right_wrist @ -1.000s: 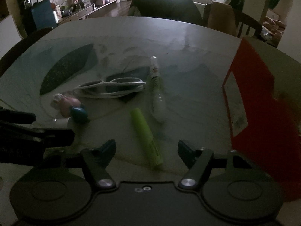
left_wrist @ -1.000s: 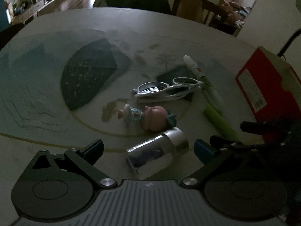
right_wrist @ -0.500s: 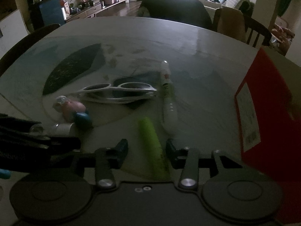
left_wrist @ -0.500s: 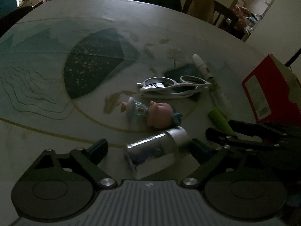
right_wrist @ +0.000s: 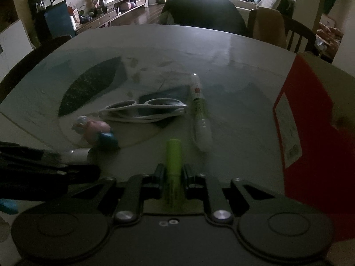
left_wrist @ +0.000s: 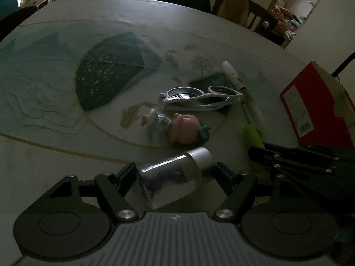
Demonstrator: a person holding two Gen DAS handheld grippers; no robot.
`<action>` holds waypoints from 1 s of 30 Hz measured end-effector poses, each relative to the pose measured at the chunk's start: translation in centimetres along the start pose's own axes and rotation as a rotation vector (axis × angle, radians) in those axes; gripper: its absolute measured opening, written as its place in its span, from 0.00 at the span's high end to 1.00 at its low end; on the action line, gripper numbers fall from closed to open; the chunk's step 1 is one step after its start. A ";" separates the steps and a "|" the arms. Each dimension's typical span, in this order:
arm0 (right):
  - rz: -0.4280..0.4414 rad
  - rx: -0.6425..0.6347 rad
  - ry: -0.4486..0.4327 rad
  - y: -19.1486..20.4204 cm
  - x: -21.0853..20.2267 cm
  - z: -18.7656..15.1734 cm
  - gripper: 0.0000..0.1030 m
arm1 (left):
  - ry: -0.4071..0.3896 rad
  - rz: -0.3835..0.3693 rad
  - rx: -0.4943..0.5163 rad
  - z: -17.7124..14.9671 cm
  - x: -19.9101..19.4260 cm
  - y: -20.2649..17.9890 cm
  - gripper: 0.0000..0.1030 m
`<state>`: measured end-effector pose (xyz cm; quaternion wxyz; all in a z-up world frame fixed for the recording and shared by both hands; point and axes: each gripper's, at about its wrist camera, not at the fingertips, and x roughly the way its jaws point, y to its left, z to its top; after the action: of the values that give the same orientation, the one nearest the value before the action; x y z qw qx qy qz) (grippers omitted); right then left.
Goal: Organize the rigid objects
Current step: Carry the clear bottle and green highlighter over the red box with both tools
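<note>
A clear bottle with a silver cap lies slantwise between the fingers of my left gripper. Its jaws are closing around the bottle, and a sliver of gap still shows at the cap side. My right gripper is shut on the near end of a green highlighter, which lies on the table and points away. Beyond them lie a pink pig toy, white-framed glasses and a white marker.
A red box stands close on the right of the round patterned table. The two grippers sit side by side, nearly touching. Dark chairs stand at the far edge.
The right jaws have come together onto the green highlighter. The left jaws have narrowed around the bottle. Neither hand has shifted noticeably.
</note>
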<state>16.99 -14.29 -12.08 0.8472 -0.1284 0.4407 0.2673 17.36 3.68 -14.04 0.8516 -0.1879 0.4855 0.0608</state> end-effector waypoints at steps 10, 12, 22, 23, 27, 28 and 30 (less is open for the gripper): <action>0.028 0.051 -0.036 -0.2 -3.7 -0.4 0.85 | -0.021 -0.002 0.023 -0.3 -1.9 -1.0 0.25; 0.041 0.073 -0.041 -0.5 -4.4 -0.3 0.85 | -0.032 -0.004 0.037 -0.4 -2.5 -1.5 0.25; 0.067 0.165 -0.045 -2.1 -8.0 0.2 0.85 | -0.069 -0.016 0.102 0.2 -5.5 -4.0 0.25; 0.066 0.171 -0.049 -2.3 -8.4 0.3 0.85 | -0.072 -0.020 0.108 0.3 -5.8 -4.3 0.25; 0.065 0.185 -0.071 -3.2 -10.2 0.8 0.85 | -0.078 -0.035 0.124 0.7 -6.9 -5.5 0.25; 0.066 0.190 -0.076 -3.4 -10.5 0.9 0.85 | -0.080 -0.038 0.129 0.8 -7.2 -5.9 0.25; 0.068 0.198 -0.087 -3.9 -11.2 1.1 0.85 | -0.084 -0.049 0.138 1.1 -7.7 -6.7 0.25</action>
<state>14.71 -20.79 -2.37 0.8646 -0.0174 0.4318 0.2563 16.12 -1.47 -5.31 0.8833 -0.1379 0.4477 0.0141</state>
